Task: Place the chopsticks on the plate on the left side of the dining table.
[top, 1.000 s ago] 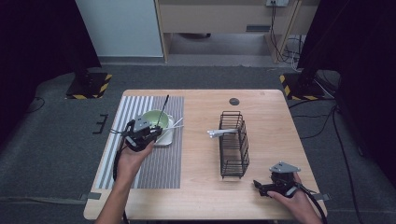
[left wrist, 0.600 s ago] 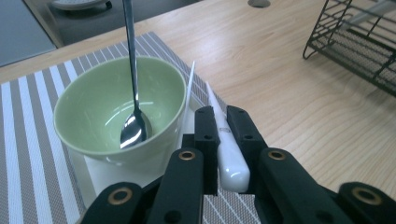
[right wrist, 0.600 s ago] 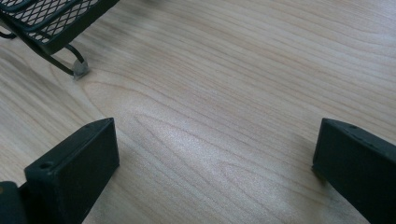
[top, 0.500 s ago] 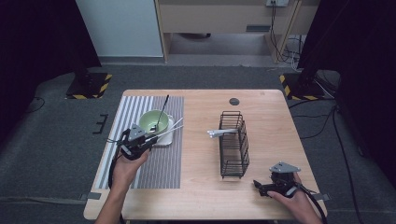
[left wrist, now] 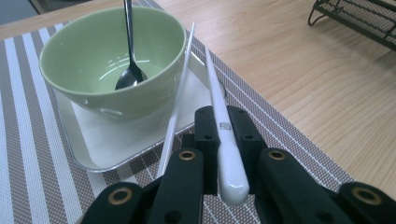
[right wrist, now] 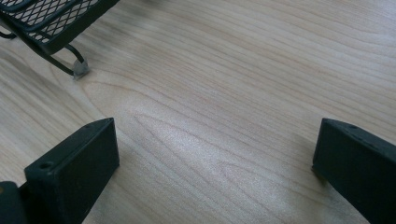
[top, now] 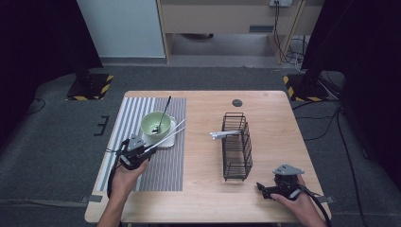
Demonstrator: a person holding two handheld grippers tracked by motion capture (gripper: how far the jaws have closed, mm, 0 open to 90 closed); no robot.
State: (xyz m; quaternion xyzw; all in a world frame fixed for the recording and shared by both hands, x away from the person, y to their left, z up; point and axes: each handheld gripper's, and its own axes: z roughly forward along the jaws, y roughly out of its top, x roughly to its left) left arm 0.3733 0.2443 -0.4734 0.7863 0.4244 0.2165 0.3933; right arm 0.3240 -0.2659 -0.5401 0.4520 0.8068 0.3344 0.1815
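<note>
My left gripper (left wrist: pixel 219 154) is clamped on the butt end of one slim white plastic chopstick (left wrist: pixel 212 88), low over the grey-and-white striped placemat (top: pixel 163 163). Its mate, the second white chopstick (left wrist: pixel 180 93), lies loose just beside it, leaning on the side of the pale green ceramic bowl (left wrist: pixel 107 60) and crossing the white square saucer (left wrist: pixel 116 140) under that bowl.

What worries me: I hold the stick only at its very end, so it could pivot between the pads and droop or swing. If the far tip drags against the bowl's rim, it may nudge the bowl or tip the black metal spoon (left wrist: pixel 128 56) standing inside. It could also knock the loose stick off the saucer and send it rolling across the mat.

The held chopstick's long axis runs from my jaws away toward the bowl and the far right of the table, thick end in my grip, thin tip ahead beside the bowl.

My right gripper (top: pixel 272 189) rests on the wooden table (top: pixel 208 198) near the black wire rack (top: pixel 236 146), jaws spread wide with nothing between them
</note>
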